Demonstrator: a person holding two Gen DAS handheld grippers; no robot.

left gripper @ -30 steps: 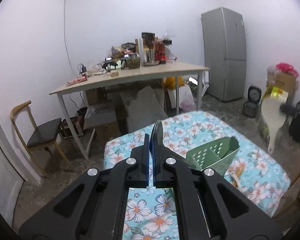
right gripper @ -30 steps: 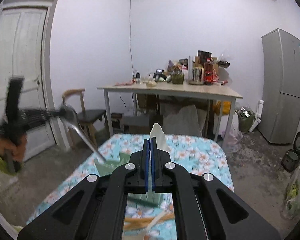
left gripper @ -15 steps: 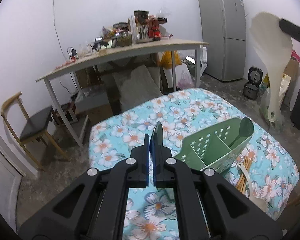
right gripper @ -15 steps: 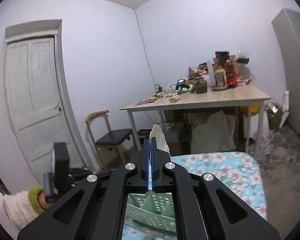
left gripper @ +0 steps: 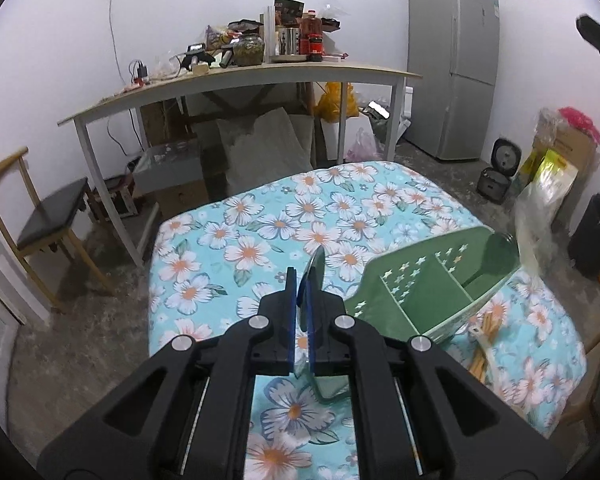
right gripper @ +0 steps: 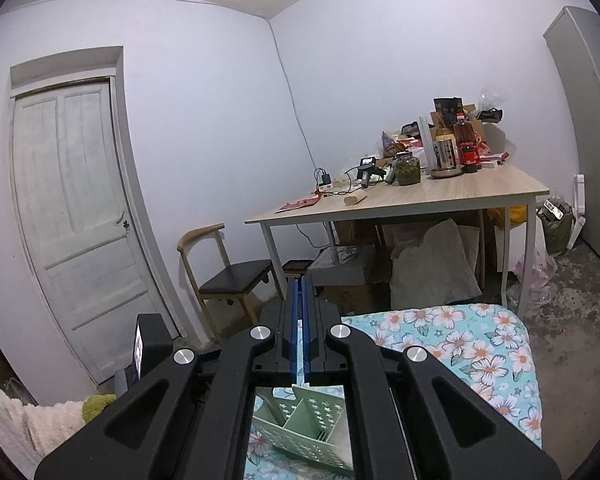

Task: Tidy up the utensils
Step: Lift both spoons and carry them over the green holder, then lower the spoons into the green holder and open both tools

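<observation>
Left wrist — fingers pinch green spoon.

we see dim, even indoor light with a cool violet cast, soft shadows, heavy fisheye bending, black vignetted corners, and motion blur along the right edge.

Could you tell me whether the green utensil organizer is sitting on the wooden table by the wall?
No, the green utensil organizer rests on the floral tablecloth, while the wooden table stands farther back by the wall.
</observation>
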